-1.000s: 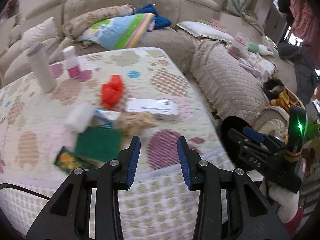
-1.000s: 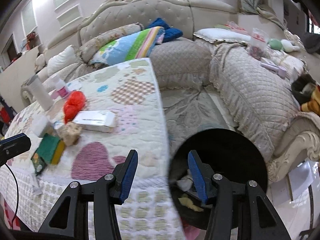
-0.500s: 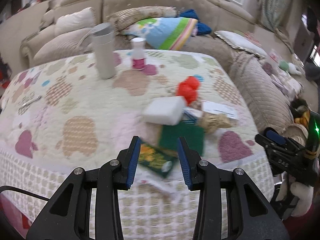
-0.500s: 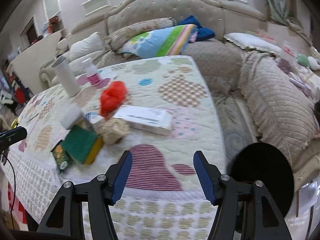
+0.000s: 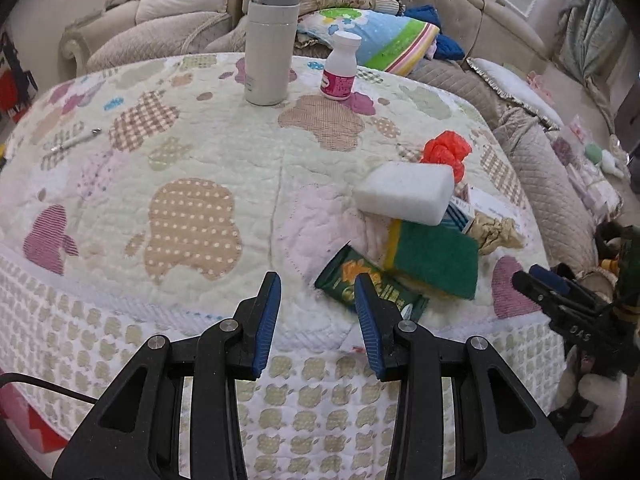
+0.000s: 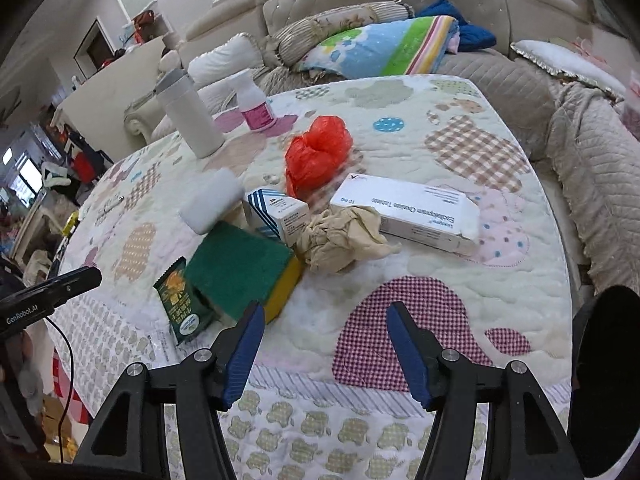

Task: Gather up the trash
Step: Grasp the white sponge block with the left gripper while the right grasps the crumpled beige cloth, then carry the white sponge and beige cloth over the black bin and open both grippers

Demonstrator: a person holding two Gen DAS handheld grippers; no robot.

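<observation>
Both of our views have swung off the black bin (image 6: 604, 360) and back over the quilted table (image 5: 192, 152) — the trash pile now sits ahead. Our left gripper (image 5: 316, 308) hangs with jaws partly spread and empty, just beside the green snack wrapper (image 5: 372, 288), which lies against the green scouring sponge (image 5: 434, 258). Our right gripper (image 6: 324, 344), spread wider and empty, faces the crumpled beige paper (image 6: 340, 236) behind that sponge. We judge another pickup comes next.
</observation>
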